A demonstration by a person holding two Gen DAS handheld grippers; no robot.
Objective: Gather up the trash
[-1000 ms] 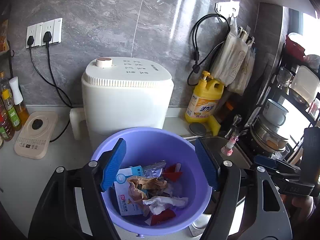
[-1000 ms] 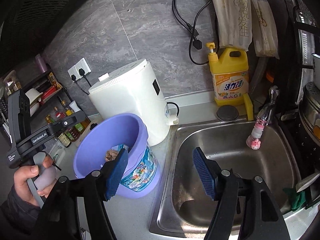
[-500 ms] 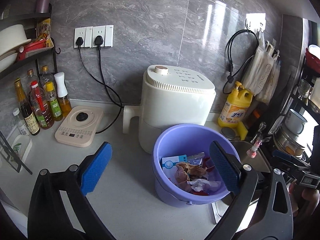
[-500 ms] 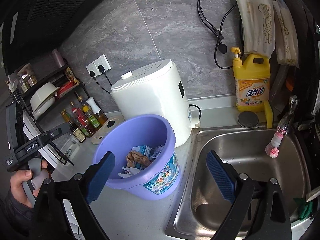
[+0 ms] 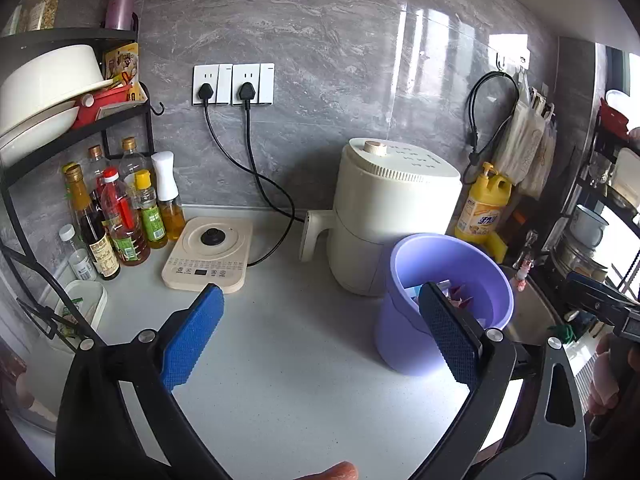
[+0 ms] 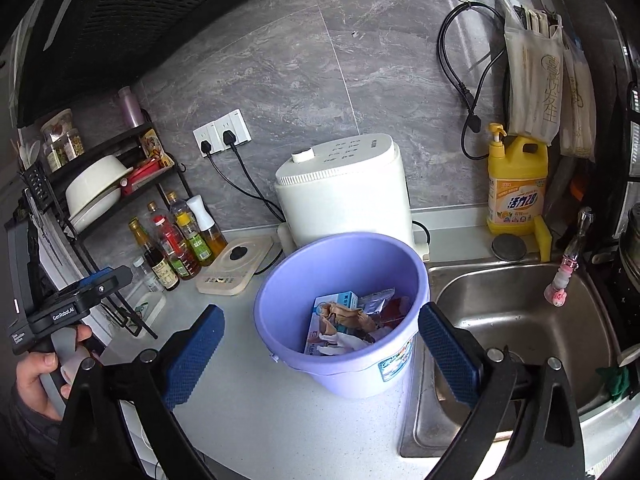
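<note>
Both tongs stand wide and carry nothing: the left tongs hang over bare desk, and the right tongs frame the purple bucket without a pad touching it. Both pairs of jaws have just been opening, with nothing between the pads.

The trash — a blue-and-white carton, crumpled brownish paper, some white tissue and red scraps — lies in the bottom of the bucket, which stands on the desk at the edge of the sink, just in front of the white appliance. No loose litter shows on the desk in either view, so collecting looks about finished, and the step in hand reads as drawing clear of the bucket.

To do that well, lift both tongs straight off and keep them spread, so no pad catches the rim — the bucket is light plastic, sits close to the sink, and a knock could tip it in. Mind the bottles and the induction plate on the left side
</note>
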